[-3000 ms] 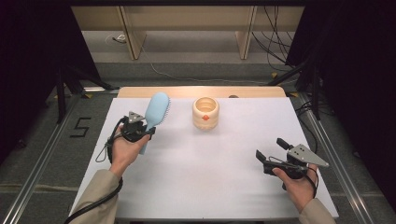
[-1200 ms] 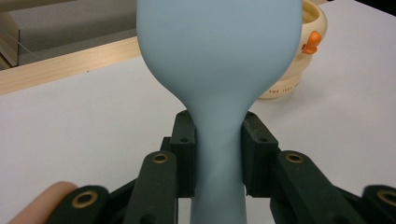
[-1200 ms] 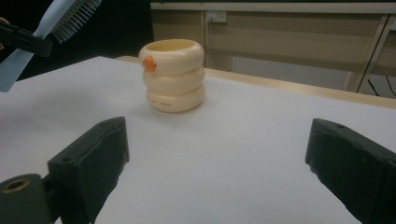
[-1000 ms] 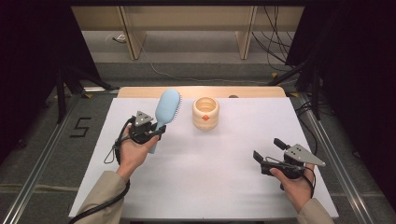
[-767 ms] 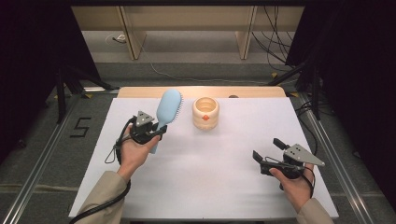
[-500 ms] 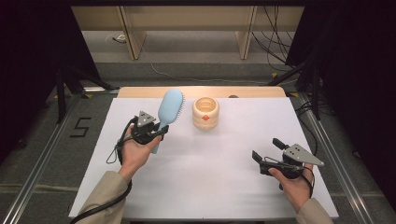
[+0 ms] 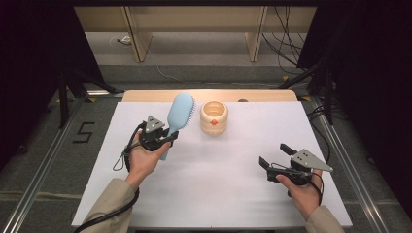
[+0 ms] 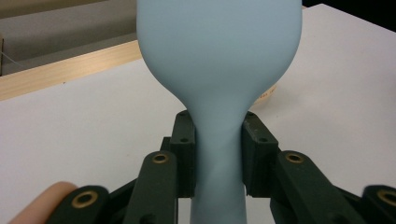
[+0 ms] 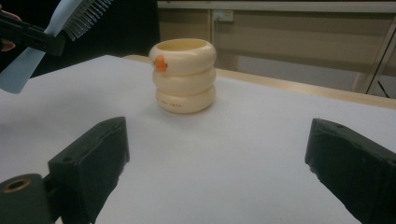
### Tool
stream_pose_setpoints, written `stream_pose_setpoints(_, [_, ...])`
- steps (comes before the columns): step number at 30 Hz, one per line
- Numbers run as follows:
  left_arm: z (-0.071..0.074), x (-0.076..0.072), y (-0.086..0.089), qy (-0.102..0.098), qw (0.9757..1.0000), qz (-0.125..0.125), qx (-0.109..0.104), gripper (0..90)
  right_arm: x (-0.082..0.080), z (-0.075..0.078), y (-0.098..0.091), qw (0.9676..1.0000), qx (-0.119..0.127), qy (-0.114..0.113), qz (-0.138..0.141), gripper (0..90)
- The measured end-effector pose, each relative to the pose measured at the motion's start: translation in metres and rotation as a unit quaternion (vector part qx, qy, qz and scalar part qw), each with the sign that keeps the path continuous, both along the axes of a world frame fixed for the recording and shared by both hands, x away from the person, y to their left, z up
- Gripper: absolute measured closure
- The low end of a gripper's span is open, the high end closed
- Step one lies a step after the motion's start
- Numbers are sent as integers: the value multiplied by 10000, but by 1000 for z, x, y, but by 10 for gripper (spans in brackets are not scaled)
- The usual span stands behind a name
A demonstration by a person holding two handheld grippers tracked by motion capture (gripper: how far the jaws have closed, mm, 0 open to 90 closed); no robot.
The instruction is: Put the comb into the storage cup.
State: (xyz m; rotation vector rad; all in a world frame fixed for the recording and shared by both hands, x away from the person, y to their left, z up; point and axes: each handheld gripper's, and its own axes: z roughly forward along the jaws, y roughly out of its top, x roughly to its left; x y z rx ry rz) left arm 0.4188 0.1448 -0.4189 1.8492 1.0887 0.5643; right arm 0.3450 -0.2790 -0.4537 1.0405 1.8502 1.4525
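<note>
A light blue hairbrush [image 7: 179,115] is held off the white table [image 7: 218,194], head pointing away and bristles facing right toward a cream ringed cup [image 7: 214,117]. My left gripper [image 7: 165,138] is shut on its handle; in the left gripper view both black pads [image 8: 184,154] clamp the brush's narrow neck [image 8: 217,140], and the broad head hides most of the cup. My right gripper [image 7: 274,155] rests low at the table's right side, jaws wide apart with nothing between them. In the right gripper view the cup [image 9: 184,77] stands ahead with an orange mark on it, the brush [image 9: 70,18] at upper left.
A wooden strip [image 7: 145,95] runs along the table's far edge. Beyond it stand wooden shelf legs [image 7: 136,34] and loose cables [image 7: 286,43] on the floor. A metal rail [image 7: 43,165] lies left of the table.
The left gripper carried the brush rightward toward the cup between three seconds and one second ago. Over the last second neither hand has moved.
</note>
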Motion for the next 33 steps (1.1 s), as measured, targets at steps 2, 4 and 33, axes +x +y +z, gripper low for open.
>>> stream_pose_setpoints(2, [0, 0, -1, 2, 10000, -4, -26, 697, 0, 0, 1, 10000, 7, -1, 7, 73])
stream_pose_setpoints(4, [0, -1, -2, -6, 10000, -23, -27, 697, 0, 0, 1, 10000, 5, 4, 7, 74])
stream_pose_setpoints(33, [-1, -4, -15, 6, 9998, -194, -77, 697, 6, 0, 26, 9997, 5, 25, 233, 83])
